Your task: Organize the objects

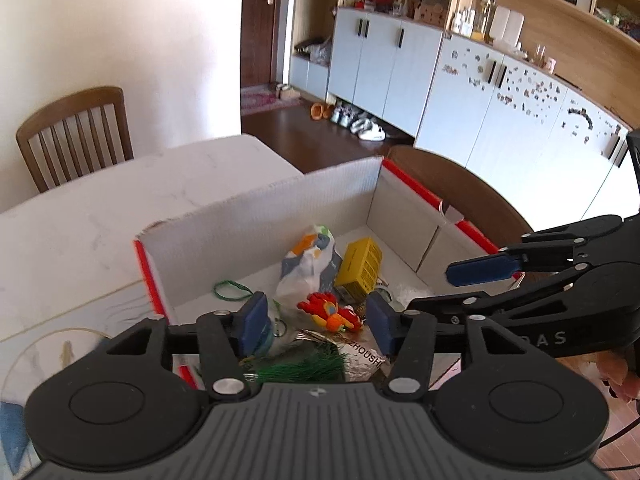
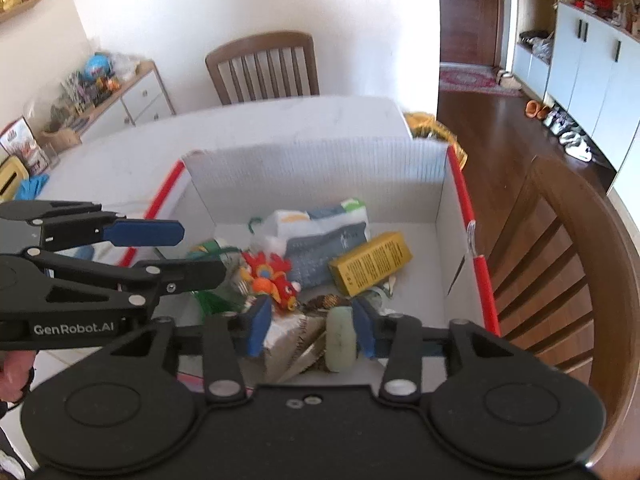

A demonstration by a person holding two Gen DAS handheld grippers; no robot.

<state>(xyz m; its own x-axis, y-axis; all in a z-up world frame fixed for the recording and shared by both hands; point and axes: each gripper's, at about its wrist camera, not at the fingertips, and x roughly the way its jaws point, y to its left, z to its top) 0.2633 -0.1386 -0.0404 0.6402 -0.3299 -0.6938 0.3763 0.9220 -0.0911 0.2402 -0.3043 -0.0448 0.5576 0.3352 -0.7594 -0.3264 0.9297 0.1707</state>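
An open white cardboard box with red edges stands on the table; it also shows in the right wrist view. Inside lie a yellow carton, a red-orange plush toy, a patterned plastic bag, a green brush and a foil packet. My left gripper is open and empty above the box's near edge. My right gripper is open over the box, with a pale green roll against its right finger. Each gripper shows in the other's view.
The box sits on a white table. Wooden chairs stand behind the table and at its right side. A low sideboard with clutter is at the left, grey cabinets across the room.
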